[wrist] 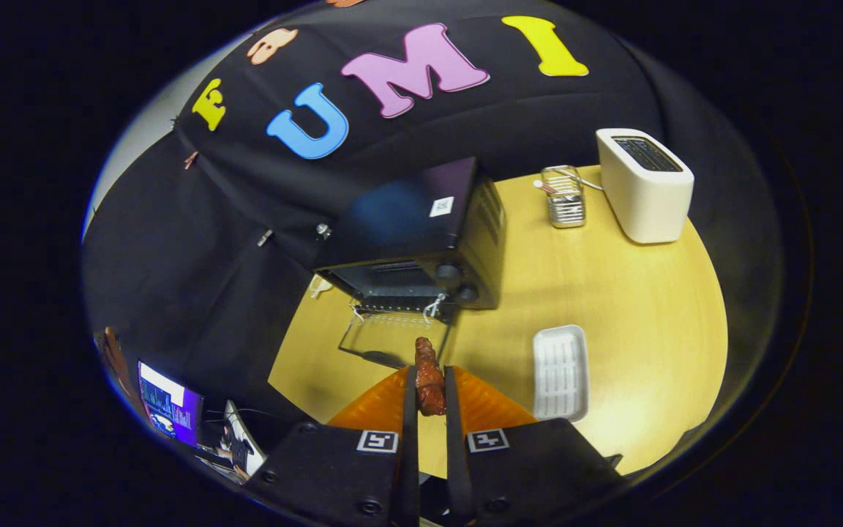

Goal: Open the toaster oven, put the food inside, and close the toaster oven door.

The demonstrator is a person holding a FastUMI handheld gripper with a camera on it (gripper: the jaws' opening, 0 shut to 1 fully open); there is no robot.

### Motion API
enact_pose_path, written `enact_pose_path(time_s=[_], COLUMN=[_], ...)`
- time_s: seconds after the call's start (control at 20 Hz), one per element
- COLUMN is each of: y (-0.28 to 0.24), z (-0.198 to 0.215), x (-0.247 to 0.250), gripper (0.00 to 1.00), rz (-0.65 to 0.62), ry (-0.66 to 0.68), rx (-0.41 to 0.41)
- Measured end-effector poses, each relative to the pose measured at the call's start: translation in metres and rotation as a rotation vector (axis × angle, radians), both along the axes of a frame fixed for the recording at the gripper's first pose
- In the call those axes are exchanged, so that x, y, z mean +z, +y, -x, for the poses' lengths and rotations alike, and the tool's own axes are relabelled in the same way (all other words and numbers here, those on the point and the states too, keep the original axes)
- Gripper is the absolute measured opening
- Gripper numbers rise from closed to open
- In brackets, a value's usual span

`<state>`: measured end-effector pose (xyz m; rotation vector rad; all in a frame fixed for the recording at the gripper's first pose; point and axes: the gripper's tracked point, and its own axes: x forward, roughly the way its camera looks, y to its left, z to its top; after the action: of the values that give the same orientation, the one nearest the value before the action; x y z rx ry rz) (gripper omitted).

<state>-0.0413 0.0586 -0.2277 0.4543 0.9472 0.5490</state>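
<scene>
Monitor, lit, low beside the table's near left edge; its contents not recorded. Round wooden table, pale top, bare surface ahead between the oven and the near rim and across the right-hand side. Black toaster oven at the back left of the table against the cloth wall, door dropped open and lying flat toward the fingers, interior rack in sight; a small white sticker on its top, writing too small to read; two knobs at its right front. Gripper, fingers closed on a reddish-brown piece of food, which stands upright between them with its top end clear above the tips, just short of the open door's front edge. White ribbed tray, just right of the fingers, apart from the oven. Wire holder with utensils at the back, right of the oven. White slot toaster, far right rear, near the table's rim.
</scene>
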Motion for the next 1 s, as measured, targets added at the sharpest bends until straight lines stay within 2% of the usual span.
enact_pose_path(time_s=[0.2, 0.45, 0.65, 1.0], y=[0.065, 0.139, 0.177, 0.210], z=[0.001, -0.018, -0.049, -0.101], x=[0.007, -0.014, -0.027, -0.073], gripper=[0.20, 0.19, 0.19, 0.19], rz=[-0.034, -0.111, -0.176, -0.186], ry=[-0.079, -0.075, -0.087, -0.079], rx=[-0.027, -0.093, -0.199, -0.351])
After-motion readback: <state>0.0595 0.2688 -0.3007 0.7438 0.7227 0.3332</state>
